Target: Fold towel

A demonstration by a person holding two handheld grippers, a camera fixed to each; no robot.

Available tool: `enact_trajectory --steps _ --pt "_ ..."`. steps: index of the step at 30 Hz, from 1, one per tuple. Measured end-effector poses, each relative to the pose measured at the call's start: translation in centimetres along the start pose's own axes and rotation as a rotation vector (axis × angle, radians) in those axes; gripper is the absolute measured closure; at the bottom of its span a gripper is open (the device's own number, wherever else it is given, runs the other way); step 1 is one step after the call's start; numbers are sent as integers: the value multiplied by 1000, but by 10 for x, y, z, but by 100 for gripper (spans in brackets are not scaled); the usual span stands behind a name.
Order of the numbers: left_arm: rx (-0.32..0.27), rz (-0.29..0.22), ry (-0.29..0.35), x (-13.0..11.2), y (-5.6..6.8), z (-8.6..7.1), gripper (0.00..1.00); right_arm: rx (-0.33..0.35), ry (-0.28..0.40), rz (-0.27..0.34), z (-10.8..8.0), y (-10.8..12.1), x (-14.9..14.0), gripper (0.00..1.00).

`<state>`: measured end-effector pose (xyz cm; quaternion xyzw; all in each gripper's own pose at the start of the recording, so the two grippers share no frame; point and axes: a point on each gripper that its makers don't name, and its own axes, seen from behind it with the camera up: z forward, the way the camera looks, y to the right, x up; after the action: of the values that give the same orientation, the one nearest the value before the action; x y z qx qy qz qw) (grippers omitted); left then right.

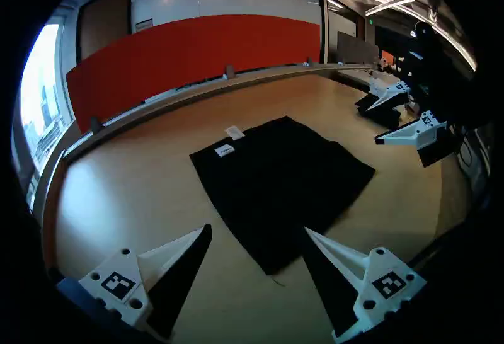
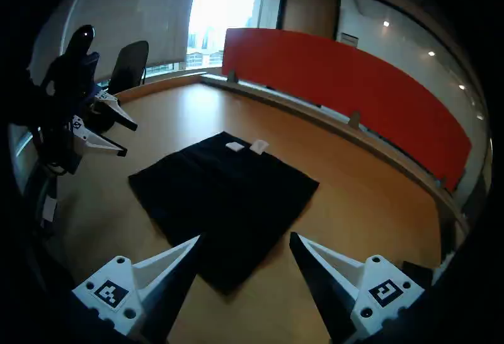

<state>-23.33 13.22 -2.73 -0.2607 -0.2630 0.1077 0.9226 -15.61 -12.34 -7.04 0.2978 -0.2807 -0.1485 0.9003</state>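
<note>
The window [image 2: 222,10] blows out white; room dim; towel [image 1: 277,180] reads flat black; fisheye bends the edges.

A flat black cloth towel [image 1: 283,180] is marked by two white tags [image 1: 224,150] at its far corner. The smooth wooden table [image 1: 126,205] is coloured light brown, and its far edge is lined by a red panel [image 1: 189,54].

This looks like an open-plan office: a long wood-topped counter [image 1: 126,180] runs beneath a red divider panel [image 1: 189,54], with a dark swivel chair [image 2: 129,63] pulled up nearby. Strip lights [image 1: 390,4] hang overhead, and a tall window [image 2: 220,10] shows city buildings.
</note>
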Motion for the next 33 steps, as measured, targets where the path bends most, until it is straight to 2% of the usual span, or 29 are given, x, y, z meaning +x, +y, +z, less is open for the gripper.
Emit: enact_trajectory --steps 12,21,33 --pt "-37 22 -91 -34 8 19 2 34 -84 -5 16 -13 -39 0" --pt "-56 28 -163 -55 13 31 2 72 -147 -19 20 -21 -63 0" --pt "-91 17 -227 -67 23 40 2 115 -194 -24 26 -28 -76 3"
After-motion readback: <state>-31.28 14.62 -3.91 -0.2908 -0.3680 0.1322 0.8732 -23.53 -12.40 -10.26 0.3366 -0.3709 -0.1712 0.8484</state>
